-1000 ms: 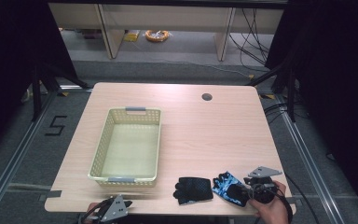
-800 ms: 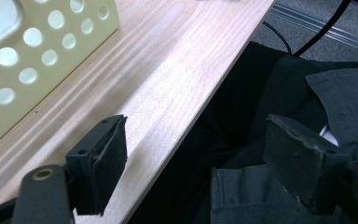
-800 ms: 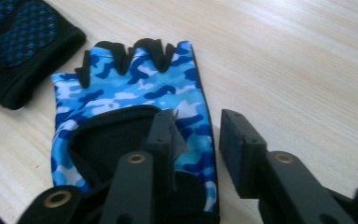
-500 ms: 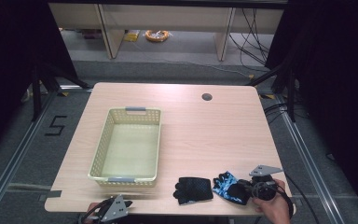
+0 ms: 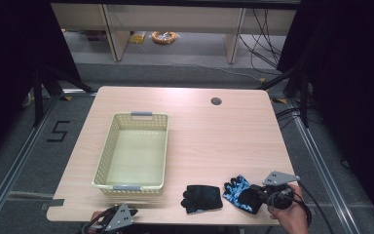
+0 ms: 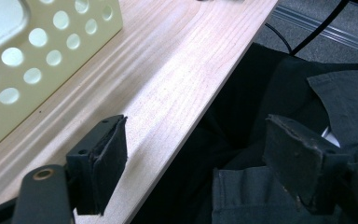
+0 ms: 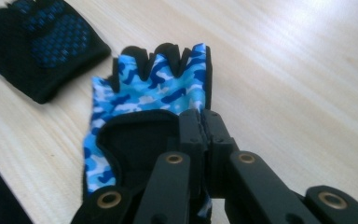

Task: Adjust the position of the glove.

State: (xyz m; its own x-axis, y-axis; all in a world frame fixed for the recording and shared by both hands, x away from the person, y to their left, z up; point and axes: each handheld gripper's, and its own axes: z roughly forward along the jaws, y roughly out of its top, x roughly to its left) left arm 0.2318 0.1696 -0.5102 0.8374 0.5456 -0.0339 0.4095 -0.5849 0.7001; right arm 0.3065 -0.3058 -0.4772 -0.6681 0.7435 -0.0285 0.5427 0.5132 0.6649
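A blue camouflage fingerless glove (image 5: 237,190) (image 7: 158,88) lies flat near the table's front right edge. My right gripper (image 5: 259,193) (image 7: 203,122) is shut on its black cuff edge, jaws pressed together. A black glove (image 5: 202,197) (image 7: 46,37) with a blue dotted palm lies just left of it. My left gripper (image 5: 125,214) (image 6: 196,144) is held open at the table's front edge, below the basket, with nothing between its pads (image 6: 109,158).
A cream perforated basket (image 5: 131,117) (image 6: 42,46) stands on the left half of the wooden table (image 5: 214,141) with nothing in it. A round cable hole (image 5: 216,101) sits at the back. Dark clothing (image 6: 270,93) hangs below the front edge.
The right hand and its gripper have shifted slightly to the right at the blue glove's cuff. The gloves, the basket and the left gripper stay where they were.
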